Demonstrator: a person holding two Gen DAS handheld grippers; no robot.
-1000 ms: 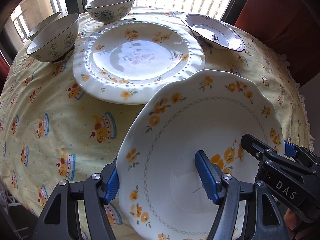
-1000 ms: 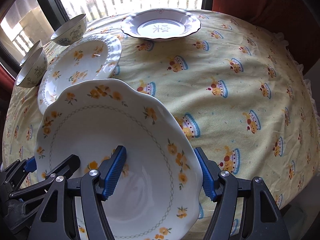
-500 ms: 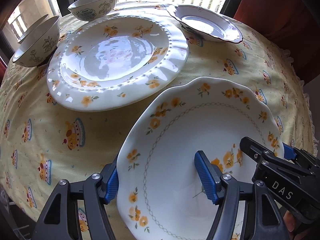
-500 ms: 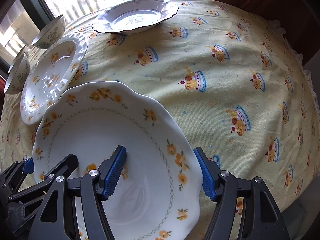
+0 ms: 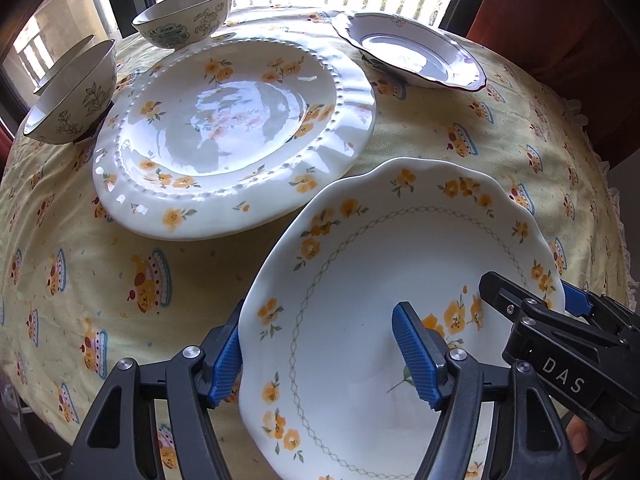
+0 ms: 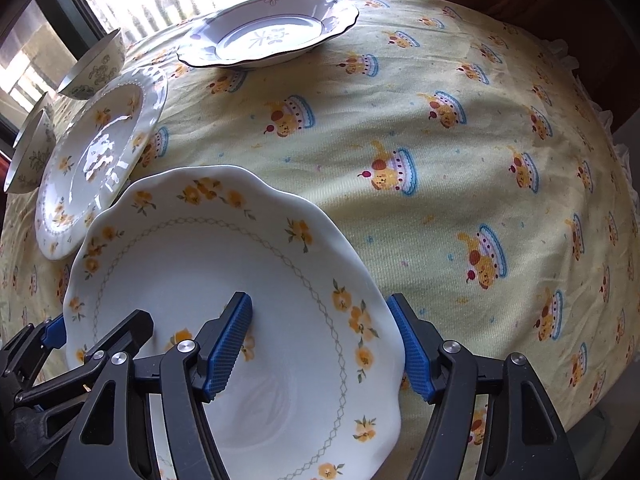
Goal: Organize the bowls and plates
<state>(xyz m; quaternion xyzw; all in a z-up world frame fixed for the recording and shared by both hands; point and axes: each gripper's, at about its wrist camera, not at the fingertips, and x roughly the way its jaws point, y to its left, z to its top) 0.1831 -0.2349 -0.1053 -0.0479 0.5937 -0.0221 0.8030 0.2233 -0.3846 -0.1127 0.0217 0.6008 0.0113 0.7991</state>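
A deep white plate with yellow flowers and a scalloped rim point(image 5: 384, 280) point(image 6: 208, 264) is held above the table by both grippers. My left gripper point(image 5: 320, 356) is shut on its left rim. My right gripper point(image 6: 320, 344) is shut on its right rim and also shows in the left wrist view point(image 5: 532, 304). A large flat white plate with yellow flowers point(image 5: 224, 132) point(image 6: 100, 152) lies on the table just beyond it. A purple-edged deep plate point(image 5: 412, 56) point(image 6: 272, 36) lies at the back.
Two patterned bowls point(image 5: 188, 16) point(image 5: 68, 100) stand at the back left, with a third partly hidden behind. The round table wears a yellow cloth with cake prints point(image 6: 440, 160). A window is behind; a red-brown curtain point(image 5: 560, 20) hangs at the right.
Both grippers have carried the held plate forward toward the large flat plate, which now looks nearer and bigger in both views.
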